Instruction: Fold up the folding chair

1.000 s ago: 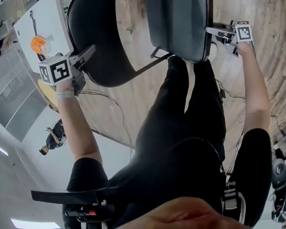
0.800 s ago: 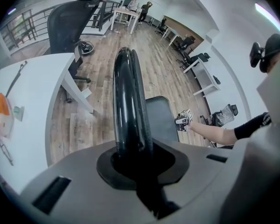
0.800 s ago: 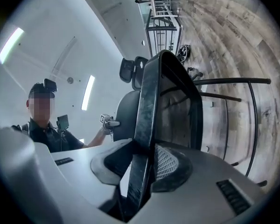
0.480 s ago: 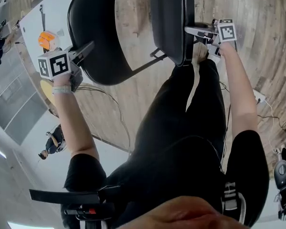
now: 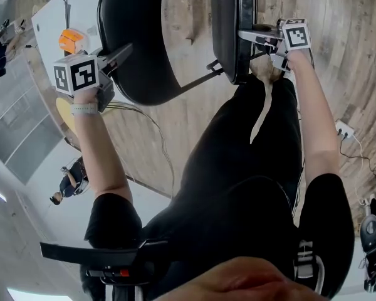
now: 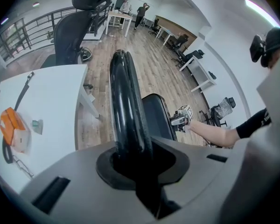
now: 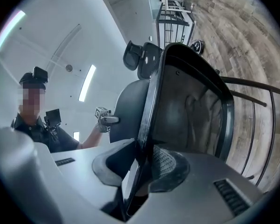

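Observation:
The folding chair's round black backrest stands at the upper left of the head view. Its black padded seat is tipped up on edge beside it. My left gripper is shut on the backrest's rim, which runs between the jaws in the left gripper view. My right gripper is shut on the seat's front edge. In the right gripper view the seat's underside fills the frame, with the backrest and the left gripper behind it.
A white table with an orange object stands left of the chair. A thin cable trails over the wooden floor, and a power strip lies at the right. The chair's metal bar crosses above the person's legs. Office chairs stand beyond.
The seat has swung up from facing the camera to edge-on, closer to the backrest. My right gripper moved left and up with it. My left gripper shifted slightly.

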### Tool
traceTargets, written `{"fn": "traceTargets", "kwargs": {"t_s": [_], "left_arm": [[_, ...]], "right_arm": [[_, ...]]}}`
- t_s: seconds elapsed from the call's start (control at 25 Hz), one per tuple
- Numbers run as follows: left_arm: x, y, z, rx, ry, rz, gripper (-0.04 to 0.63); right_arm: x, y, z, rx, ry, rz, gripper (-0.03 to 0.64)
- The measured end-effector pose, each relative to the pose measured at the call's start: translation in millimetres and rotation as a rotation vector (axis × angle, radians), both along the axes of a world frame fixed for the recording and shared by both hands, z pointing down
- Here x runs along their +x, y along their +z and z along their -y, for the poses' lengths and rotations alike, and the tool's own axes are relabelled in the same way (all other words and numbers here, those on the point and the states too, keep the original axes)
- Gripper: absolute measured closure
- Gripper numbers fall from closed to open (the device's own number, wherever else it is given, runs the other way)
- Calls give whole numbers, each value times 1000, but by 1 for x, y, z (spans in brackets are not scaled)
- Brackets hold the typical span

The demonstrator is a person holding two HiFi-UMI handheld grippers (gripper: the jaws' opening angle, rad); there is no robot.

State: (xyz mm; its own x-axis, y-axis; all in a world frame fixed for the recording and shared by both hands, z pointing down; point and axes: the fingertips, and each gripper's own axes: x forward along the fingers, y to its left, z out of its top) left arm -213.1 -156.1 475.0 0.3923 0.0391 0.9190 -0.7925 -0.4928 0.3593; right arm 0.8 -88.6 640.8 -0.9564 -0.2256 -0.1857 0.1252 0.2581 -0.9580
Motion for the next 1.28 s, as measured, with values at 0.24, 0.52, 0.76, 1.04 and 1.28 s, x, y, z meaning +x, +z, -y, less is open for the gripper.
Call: {"fn": "traceTargets", "kwargs": {"t_s": [0.24,0.52,0.76,1.04,1.28], "left_arm": [[-32,-22,16,23,5,11,537],[-62,-33,28,43,-8,19,537],[-75,-36,35,61,-1,35,537],[-88,-38,41,101,-8,60,535],[-106,-37,48,112,-9,62,535]], "right_arm": [[-68,-31,25,-8,-9,45,526],[-130,-50,47,-47,-27,86,523],[-172,-49,62,-68,-11,37,515],[-221,-41,80,-93,13,-9,503],[-259,-37,93,-107,30,-43,499]]}}
